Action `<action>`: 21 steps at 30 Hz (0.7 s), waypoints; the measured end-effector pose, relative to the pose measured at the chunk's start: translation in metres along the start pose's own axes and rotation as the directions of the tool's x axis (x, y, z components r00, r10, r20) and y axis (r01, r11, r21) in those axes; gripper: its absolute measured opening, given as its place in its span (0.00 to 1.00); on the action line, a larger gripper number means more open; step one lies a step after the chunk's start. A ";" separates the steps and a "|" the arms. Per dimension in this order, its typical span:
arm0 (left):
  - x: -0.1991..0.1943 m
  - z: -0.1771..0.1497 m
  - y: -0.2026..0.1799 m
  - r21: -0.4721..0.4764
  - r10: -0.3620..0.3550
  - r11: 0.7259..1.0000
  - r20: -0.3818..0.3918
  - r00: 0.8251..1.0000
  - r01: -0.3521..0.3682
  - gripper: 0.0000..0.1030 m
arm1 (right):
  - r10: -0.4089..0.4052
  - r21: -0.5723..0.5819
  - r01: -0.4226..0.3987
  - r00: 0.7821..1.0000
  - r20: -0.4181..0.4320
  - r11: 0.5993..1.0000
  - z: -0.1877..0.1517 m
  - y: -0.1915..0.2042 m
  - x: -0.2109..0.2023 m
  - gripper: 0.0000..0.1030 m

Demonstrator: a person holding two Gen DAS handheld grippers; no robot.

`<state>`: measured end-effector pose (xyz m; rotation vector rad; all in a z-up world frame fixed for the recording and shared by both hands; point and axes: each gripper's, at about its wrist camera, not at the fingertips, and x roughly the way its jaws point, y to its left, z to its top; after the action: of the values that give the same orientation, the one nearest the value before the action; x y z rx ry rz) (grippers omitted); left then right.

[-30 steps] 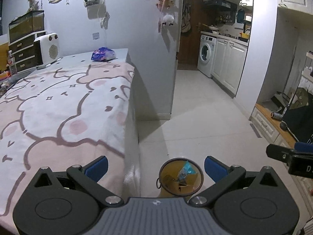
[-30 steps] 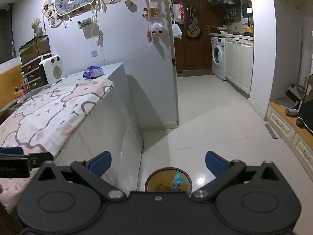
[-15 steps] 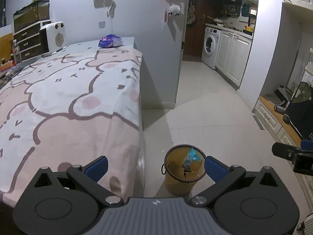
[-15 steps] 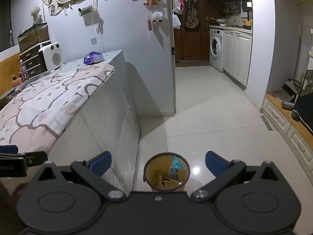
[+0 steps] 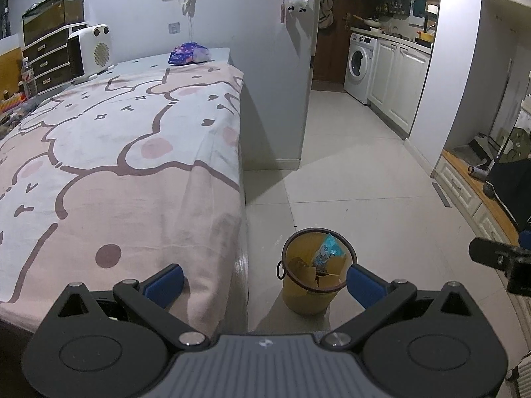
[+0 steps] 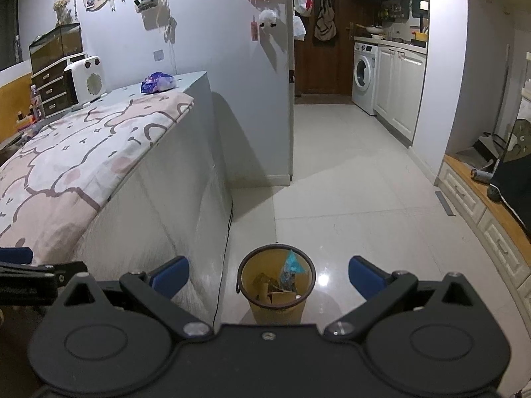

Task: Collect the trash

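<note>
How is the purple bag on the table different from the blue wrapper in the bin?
The purple bag lies flat at the far end of the table; the blue wrapper sticks up inside the yellow bin on the floor. The purple bag lies alone; the blue wrapper sits among cardboard scraps. Both look crinkly, and no gripper holds either.

A pale tiled floor (image 6: pixel 348 179) carries a round yellow waste bin (image 6: pixel 276 285) near the tall white tabletop (image 5: pixel 212 53), whose pink cartoon-print cloth (image 5: pixel 109 152) covers most; a purple crumpled bag (image 5: pixel 189 53) and white heater (image 5: pixel 89 51) sit far back.
</note>
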<state>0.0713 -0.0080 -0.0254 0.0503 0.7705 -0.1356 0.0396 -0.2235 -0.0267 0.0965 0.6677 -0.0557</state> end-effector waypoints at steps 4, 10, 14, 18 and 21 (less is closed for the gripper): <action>-0.001 -0.001 -0.001 -0.001 0.001 1.000 0.000 1.000 -0.001 1.00 | -0.007 -0.004 0.007 1.000 -0.001 1.000 -0.003 0.001 -0.001 1.00; -0.001 -0.001 0.000 -0.002 0.000 1.000 0.001 1.000 0.000 1.00 | -0.025 0.002 0.025 1.000 -0.002 1.000 -0.004 -0.003 -0.002 1.00; -0.001 -0.001 -0.001 -0.002 -0.001 1.000 0.001 1.000 0.001 1.00 | -0.032 0.001 0.032 0.999 -0.007 0.999 -0.005 -0.004 -0.003 1.00; -0.002 -0.002 -0.002 0.000 -0.003 1.000 0.002 1.000 0.003 1.00 | -0.039 0.003 0.039 0.999 -0.014 0.999 -0.007 -0.005 -0.002 1.00; -0.003 -0.002 -0.003 -0.002 -0.003 1.000 0.002 1.000 0.003 1.00 | -0.041 0.005 0.041 0.999 -0.015 0.999 -0.007 -0.007 -0.001 1.00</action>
<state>0.0676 -0.0105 -0.0248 0.0471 0.7686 -0.1380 0.0338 -0.2295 -0.0319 0.0887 0.6848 -0.0960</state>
